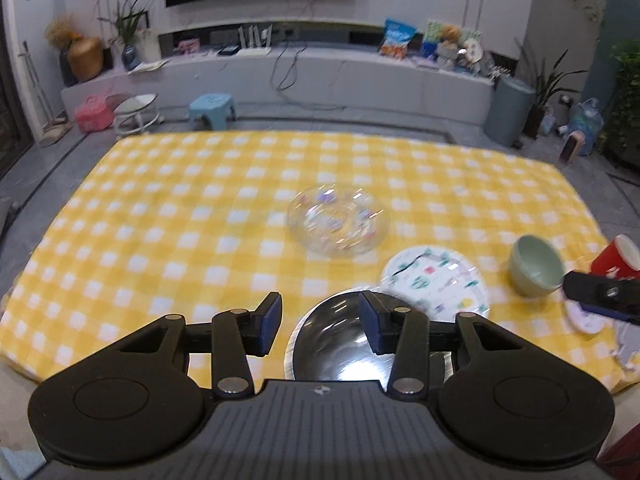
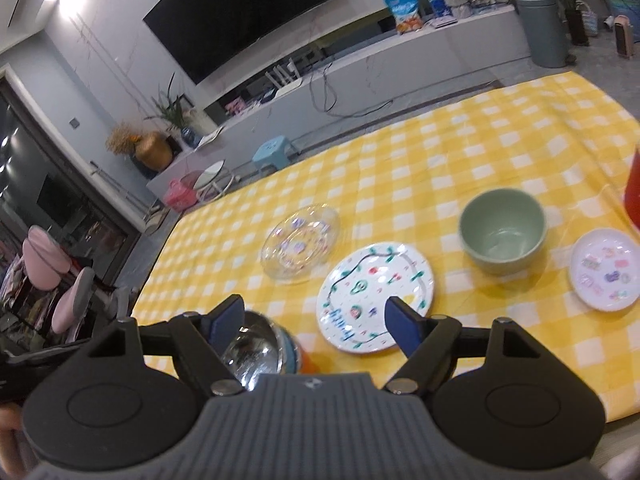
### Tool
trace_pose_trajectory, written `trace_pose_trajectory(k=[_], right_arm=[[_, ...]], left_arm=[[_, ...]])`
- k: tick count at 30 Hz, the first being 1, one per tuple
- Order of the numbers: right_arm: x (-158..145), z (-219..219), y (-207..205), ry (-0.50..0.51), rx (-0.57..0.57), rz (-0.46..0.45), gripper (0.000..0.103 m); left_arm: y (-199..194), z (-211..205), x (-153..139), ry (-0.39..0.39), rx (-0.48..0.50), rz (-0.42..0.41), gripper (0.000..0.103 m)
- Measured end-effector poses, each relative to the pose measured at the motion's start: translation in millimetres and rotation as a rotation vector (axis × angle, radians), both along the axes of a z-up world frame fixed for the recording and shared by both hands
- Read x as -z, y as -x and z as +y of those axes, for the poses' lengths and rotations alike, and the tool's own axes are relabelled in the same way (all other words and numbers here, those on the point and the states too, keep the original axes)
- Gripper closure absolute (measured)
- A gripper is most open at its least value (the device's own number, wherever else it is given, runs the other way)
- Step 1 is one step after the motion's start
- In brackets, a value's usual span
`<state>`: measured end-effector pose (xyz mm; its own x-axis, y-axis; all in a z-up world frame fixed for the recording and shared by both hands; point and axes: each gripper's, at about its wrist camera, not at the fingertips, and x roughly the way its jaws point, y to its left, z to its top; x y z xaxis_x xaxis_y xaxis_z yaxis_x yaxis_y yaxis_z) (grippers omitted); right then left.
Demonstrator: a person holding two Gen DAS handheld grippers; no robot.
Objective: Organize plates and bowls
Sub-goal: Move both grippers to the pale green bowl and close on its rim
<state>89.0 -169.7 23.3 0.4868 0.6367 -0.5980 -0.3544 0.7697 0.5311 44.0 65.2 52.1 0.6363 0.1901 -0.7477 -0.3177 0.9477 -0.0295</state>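
On the yellow checked tablecloth (image 1: 180,208) lie a clear glass dish (image 1: 338,220) with coloured stickers, a white patterned plate (image 1: 438,280), a green bowl (image 1: 536,266), a small white sticker plate (image 2: 606,268) and a steel bowl (image 1: 340,344) at the near edge. My left gripper (image 1: 320,322) is open and empty, hovering over the steel bowl. My right gripper (image 2: 316,322) is open and empty above the patterned plate (image 2: 376,296); the steel bowl (image 2: 256,348) lies by its left finger. The right view also shows the glass dish (image 2: 300,242) and green bowl (image 2: 502,230).
A red cup (image 1: 616,258) stands at the table's right edge, also seen in the right view (image 2: 634,192). Beyond the table are a blue stool (image 1: 212,106), a pink basket (image 1: 94,114), a grey bin (image 1: 510,110) and a TV bench (image 1: 320,68).
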Motion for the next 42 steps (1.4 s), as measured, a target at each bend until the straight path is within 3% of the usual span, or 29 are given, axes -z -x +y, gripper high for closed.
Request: trace_pose_trajectory(k=[7, 20, 27, 29, 34, 42], right_arm=[[-6, -19, -5, 0.045, 0.071, -0.056, 0.026], [16, -58, -34, 0.074, 0.222, 0.012, 0.026], [16, -63, -92, 0.215, 0.255, 0.026, 0.027], [23, -65, -108, 0.251, 0.273, 0.044, 0.027], [52, -60, -124, 0.344, 0.269, 0.014, 0.028], [93, -70, -140, 0.341, 0.273, 0.097, 0.033]], left_arm=[[-25, -35, -8, 0.038, 0.081, -0.028, 0.052], [-85, -70, 20, 0.192, 0.189, 0.022, 0.052], [-116, -88, 40, 0.309, 0.22, 0.022, 0.052], [-123, -92, 45, 0.334, 0.223, 0.026, 0.047], [-141, -108, 59, 0.347, 0.243, 0.037, 0.046], [-171, -135, 95, 0.333, 0.24, 0.104, 0.047]])
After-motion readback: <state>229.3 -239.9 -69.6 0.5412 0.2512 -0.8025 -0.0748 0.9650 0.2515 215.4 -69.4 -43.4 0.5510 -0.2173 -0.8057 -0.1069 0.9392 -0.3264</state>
